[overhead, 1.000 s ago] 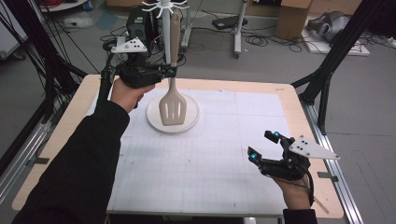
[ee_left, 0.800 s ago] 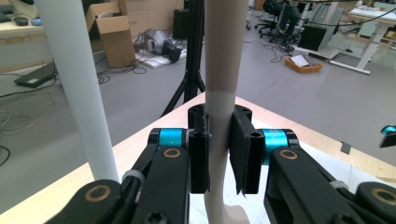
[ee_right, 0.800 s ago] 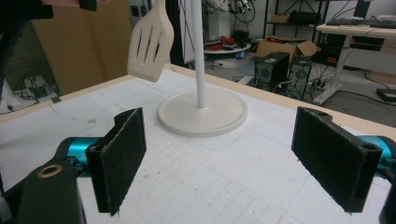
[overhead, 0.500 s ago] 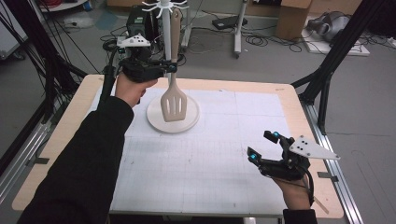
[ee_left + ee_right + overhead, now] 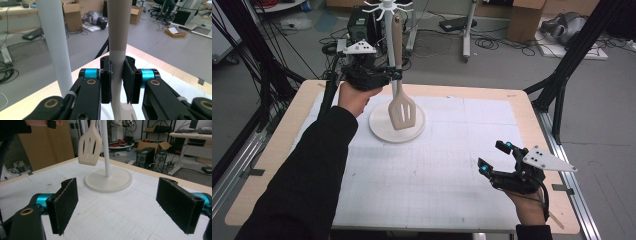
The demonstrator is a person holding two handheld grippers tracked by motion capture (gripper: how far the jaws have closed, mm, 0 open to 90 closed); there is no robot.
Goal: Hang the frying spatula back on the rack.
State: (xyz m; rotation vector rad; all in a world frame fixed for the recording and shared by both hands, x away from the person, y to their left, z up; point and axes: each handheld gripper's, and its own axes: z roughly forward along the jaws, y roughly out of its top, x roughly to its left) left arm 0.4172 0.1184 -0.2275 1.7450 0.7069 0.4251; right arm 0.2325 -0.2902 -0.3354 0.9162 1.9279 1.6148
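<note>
— Gripping the smooth cream spatula [image 5: 401,107] by its handle, the left tool [image 5: 396,75] holds it upright above the round stand base [image 5: 382,127], beside the white pole [image 5: 53,45].

— The right gripper view shows its slotted blade; the right tool [image 5: 495,157] gapes wide over bare gridded worktop [image 5: 437,190].

Cream slotted spatula [image 5: 401,107] upright, blade down, raised above stand's round base [image 5: 379,131].
</note>
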